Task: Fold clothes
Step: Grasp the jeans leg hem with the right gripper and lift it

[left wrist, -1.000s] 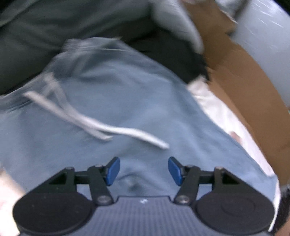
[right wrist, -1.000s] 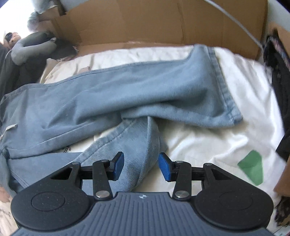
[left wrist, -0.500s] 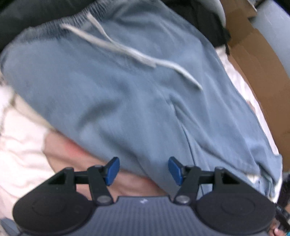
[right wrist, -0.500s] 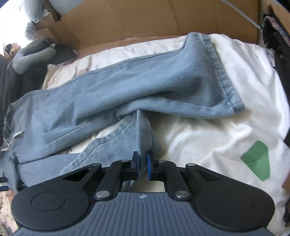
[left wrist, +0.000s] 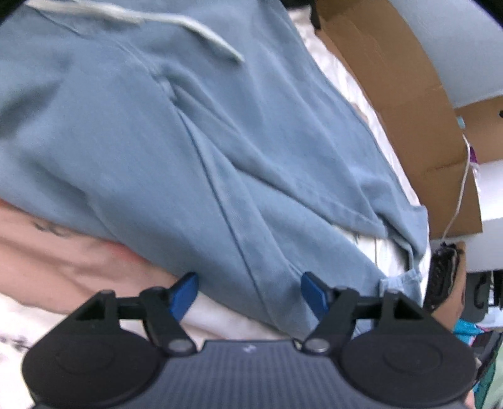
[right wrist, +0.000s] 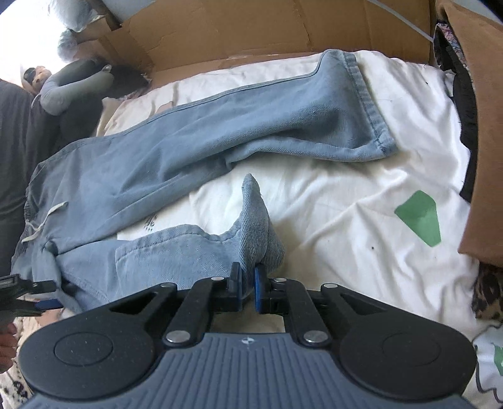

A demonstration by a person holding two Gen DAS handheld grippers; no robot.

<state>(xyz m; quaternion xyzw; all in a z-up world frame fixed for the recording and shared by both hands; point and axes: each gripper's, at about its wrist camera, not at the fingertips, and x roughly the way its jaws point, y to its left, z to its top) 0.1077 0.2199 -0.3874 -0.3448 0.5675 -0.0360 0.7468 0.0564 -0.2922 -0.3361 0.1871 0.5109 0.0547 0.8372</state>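
Note:
Light blue jeans (right wrist: 195,148) with a white drawstring (left wrist: 201,30) lie on a white sheet (right wrist: 361,204). One leg stretches to the far right, its hem (right wrist: 367,103) flat. The near leg is bunched, and my right gripper (right wrist: 247,288) is shut on its cuff (right wrist: 254,226), which stands up in a peak. In the left wrist view the jeans (left wrist: 195,141) fill the frame. My left gripper (left wrist: 248,294) is open, its blue pads on either side of the near fabric edge. That left gripper also shows in the right wrist view at the left edge (right wrist: 28,297).
Brown cardboard walls (right wrist: 283,28) run along the far side and the right (right wrist: 484,157). Dark and grey clothes (right wrist: 66,91) are piled at the far left. A green patch (right wrist: 419,217) marks the sheet. A white cable (left wrist: 460,188) hangs by the cardboard (left wrist: 408,103).
My right gripper, which shut on the near leg's cuff half a second ago, has pulled it up and back, straightening that leg. My left gripper has slid from the waistband down to the jeans' near edge.

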